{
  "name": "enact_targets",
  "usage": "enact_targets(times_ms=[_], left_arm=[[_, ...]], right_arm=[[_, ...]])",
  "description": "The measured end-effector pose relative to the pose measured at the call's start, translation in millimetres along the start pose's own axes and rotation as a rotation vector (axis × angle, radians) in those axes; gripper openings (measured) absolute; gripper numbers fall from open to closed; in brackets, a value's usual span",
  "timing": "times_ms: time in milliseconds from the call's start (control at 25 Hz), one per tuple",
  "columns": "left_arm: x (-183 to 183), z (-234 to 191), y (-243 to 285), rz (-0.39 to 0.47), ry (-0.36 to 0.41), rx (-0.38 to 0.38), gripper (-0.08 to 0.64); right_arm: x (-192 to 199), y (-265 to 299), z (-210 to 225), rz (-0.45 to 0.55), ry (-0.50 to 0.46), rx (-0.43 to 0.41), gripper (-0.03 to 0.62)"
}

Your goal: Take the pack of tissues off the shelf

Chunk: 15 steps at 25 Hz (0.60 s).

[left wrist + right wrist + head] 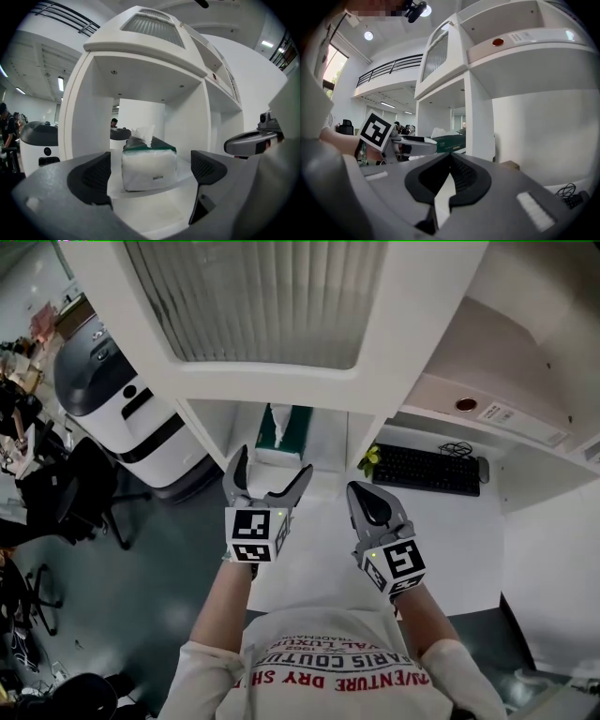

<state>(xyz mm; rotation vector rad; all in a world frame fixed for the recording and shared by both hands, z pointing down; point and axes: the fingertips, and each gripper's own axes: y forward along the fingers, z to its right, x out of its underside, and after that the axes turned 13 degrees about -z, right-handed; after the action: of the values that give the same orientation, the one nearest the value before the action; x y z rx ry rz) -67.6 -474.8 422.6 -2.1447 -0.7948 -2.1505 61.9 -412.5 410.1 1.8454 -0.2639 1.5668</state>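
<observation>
Far left: a white-and-black machine (122,399) stands on the floor beside the white shelf unit (211,385), clear of the work.

Left gripper (274,461): jaws spread wide and nothing between the pads. It is aimed into the open bay of the shelf unit and lined up with the pack, short of it; no contact.

Pack of tissues (149,166): it sits on the white shelf board (187,180) of that bay, near the board's front edge, under the compartment with the ribbed panel (258,296). One end face is turned toward the left gripper. The body is clear film over white tissues, the top is dark green, and one tissue (144,133) stands out of the top slot.

Handling, as a judgement:
- Light; one gripper should carry it.
- Soft and compressible; the sides will give under the pads, so a firm squeeze is needed.
- The film looks smooth and may slip.
- Not fragile, but the loose tissue would pull out or tear and is no hold.
- Best hold: across the two long sides, at mid-height, pads well past the near end. The pack looks narrower than the present jaw gap.

Right gripper (358,495): jaws closed together, holding nothing, beside the left one and off the pack.

Far right: a black keyboard (427,470) lies on the desk, not involved
</observation>
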Motion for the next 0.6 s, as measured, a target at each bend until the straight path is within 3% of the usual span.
enact_targets(times_ms=[600], left_arm=[[2.8,-16.1,49.1,-0.089,0.036,-0.116,0.531]], right_arm=[[10.6,26.0,15.0,-0.024,0.011,-0.025,0.002]])
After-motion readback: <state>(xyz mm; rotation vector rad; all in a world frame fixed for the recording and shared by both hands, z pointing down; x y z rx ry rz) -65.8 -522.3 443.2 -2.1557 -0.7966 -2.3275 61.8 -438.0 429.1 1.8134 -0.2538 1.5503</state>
